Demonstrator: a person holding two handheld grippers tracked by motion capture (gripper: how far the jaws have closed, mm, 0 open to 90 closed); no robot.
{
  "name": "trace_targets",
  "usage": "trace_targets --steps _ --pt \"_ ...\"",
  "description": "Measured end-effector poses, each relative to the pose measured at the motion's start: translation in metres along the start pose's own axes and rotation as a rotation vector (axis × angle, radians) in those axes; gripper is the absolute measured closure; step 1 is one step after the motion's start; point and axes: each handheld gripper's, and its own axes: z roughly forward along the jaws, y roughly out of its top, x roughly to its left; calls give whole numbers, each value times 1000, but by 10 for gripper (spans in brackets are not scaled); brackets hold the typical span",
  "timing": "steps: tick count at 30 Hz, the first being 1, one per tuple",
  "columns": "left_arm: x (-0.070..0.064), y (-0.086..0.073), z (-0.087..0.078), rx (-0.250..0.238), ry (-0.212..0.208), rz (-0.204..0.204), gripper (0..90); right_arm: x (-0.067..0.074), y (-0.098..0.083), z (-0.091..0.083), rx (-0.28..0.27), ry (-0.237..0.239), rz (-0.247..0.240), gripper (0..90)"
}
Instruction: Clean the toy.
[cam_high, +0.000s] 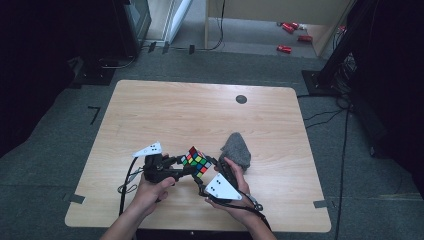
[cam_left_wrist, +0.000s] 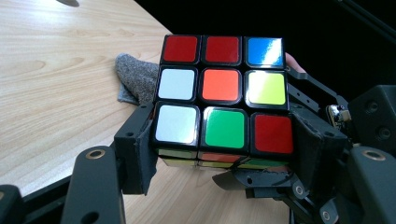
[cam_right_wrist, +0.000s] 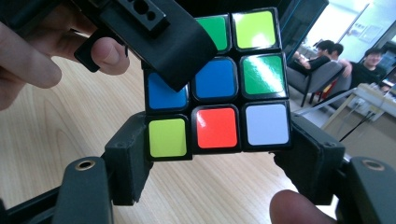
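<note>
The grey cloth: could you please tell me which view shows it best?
The high view: the whole cloth lies on the table beside the cube. The left gripper view shows a corner behind the cube.

I see cube (cam_left_wrist: 223, 95): glossy plastic stickers, light glinting, black plastic frame. Gripper pads (cam_left_wrist: 140, 154) look matt black, slightly rough. Table (cam_high: 165, 115): pale wood-grain, smooth, low sheen. Grey cloth (cam_high: 237, 149) toward table's right edge: knitted, fuzzy, matt. Floor (cam_high: 60, 150): dull grey carpet.
</note>
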Motion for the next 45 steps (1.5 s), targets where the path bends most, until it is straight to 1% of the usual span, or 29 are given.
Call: trace_targets --steps 3,5,10,13,16,19,21,22,23,25,26,27,28,31,32,33,35,37,39,42,44,45 --pt "1 0 1 6 0 -12 341 1 -1 0 -2 -6 -12 336" --pt "3 0 1 12 -9 -22 341 1 -1 0 -2 -11 -25 344" --pt "4 0 1 19 -22 -35 340 1 -1 -1 3 -8 -35 347" --pt "4 0 1 13 -15 -28 335 1 -1 -1 9 -5 -35 347" --pt "4 1 -3 -16 -8 -20 324 0 -1 -1 15 -1 -26 347" --pt "6 4 -11 -66 -6 -26 303 -4 -3 -2 34 -10 -24 347" --pt "8 6 -17 -100 1 -20 289 -7 -5 -2 46 -11 -12 348" --pt "9 6 -20 -116 8 -9 283 -9 -6 -2 52 -12 -3 347" --pt "10 7 -23 -129 22 5 274 -12 -7 -3 61 -13 9 347" --pt "11 7 -27 -142 58 40 254 -17 -7 -4 68 -13 37 348" --pt "12 7 -29 -145 83 61 244 -20 -7 -5 71 -12 58 347" --pt "12 6 -30 -146 120 92 228 -23 -6 -6 70 -10 77 347" --pt "12 5 -30 -143 151 122 211 -26 -5 -7 72 -4 94 347" --pt "11 2 -28 -127 203 189 197 -35 -2 -10 68 26 172 347" --pt "11 1 -27 -116 210 213 196 -37 -1 -11 66 34 200 347" --pt "10 0 -26 -109 213 235 196 -40 0 -12 65 42 217 347" --pt "5 -3 -23 -102 253 300 193 -42 2 -13 69 57 247 346" --pt "2 -5 -20 -93 277 359 191 -43 4 -14 70 77 275 346" --pt "-1 -7 -17 -80 308 420 186 -44 6 -15 68 104 313 346" --pt "-5 -11 -12 -58 334 485 173 -47 11 -15 65 150 379 345" --pt "-8 -14 -8 -39 356 538 173 -47 13 -16 64 162 406 345" --pt "-10 -15 -7 -33 361 559 174 -47 14 -16 65 167 418 345"
